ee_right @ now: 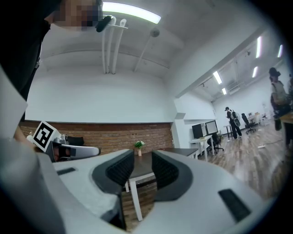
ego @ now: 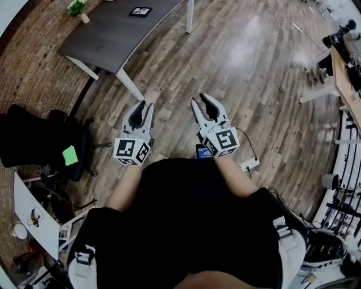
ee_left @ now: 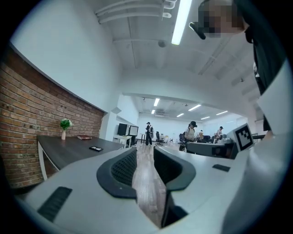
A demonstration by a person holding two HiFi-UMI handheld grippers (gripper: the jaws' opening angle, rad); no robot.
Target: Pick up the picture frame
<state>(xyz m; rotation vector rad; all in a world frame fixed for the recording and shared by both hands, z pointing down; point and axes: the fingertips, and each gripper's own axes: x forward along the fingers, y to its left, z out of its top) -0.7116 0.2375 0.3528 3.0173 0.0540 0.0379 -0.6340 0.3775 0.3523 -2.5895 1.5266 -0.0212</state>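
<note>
Dark table [ego: 107,34] upper left, picture frame [ego: 140,11] laid flat on it. Left gripper [ego: 146,106], right gripper [ego: 198,99] spread, empty; frame edge to be pinched once reached.

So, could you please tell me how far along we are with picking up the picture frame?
Done: nothing yet. The picture frame lies flat on the dark table, with neither gripper near it.
In hand: nothing. The left gripper and right gripper are both open and empty, held over the wooden floor short of the table.
Left: approach the table, close on the frame and lift it.
</note>
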